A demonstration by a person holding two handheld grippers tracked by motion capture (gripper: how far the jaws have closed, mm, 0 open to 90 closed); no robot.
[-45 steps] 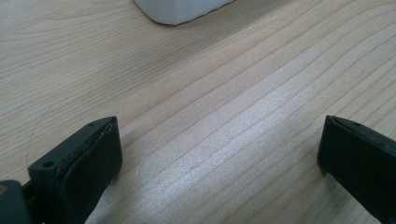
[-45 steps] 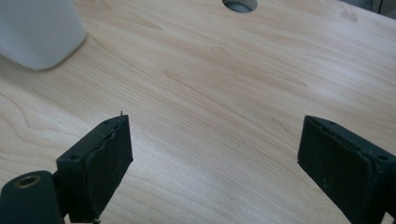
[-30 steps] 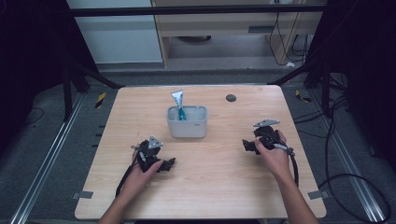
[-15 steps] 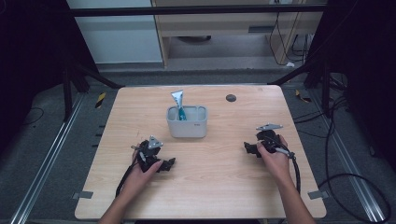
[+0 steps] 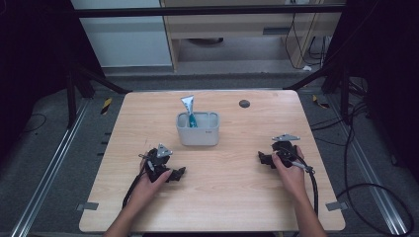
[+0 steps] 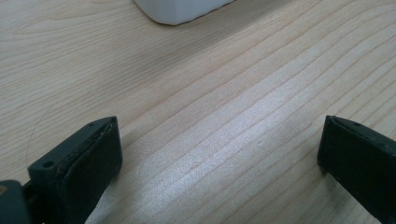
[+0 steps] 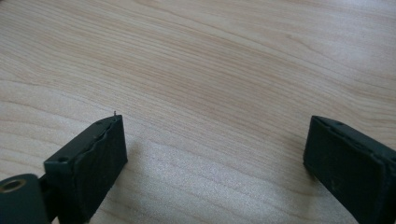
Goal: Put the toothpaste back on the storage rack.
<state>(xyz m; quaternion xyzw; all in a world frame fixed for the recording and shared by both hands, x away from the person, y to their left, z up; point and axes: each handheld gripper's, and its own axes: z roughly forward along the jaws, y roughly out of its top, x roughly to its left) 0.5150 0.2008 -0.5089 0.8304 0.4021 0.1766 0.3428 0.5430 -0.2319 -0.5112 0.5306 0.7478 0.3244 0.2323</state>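
While both hands rest on table (image 5: 232, 197): two grippers, left gripper (image 6: 219, 158) and right gripper (image 7: 215, 154), jaws spread, empty; one holder (image 5: 198, 129); one tube (image 5: 189, 109) inside.

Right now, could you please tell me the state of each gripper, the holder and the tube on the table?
left gripper: open, nothing between its jaws, low over the bare wood.
right gripper: open, nothing between its jaws, low over the bare wood.
white holder: upright on the table, apart from both grippers.
toothpaste tube: standing in the holder's left compartment, leaning, its top end sticking out above the rim.
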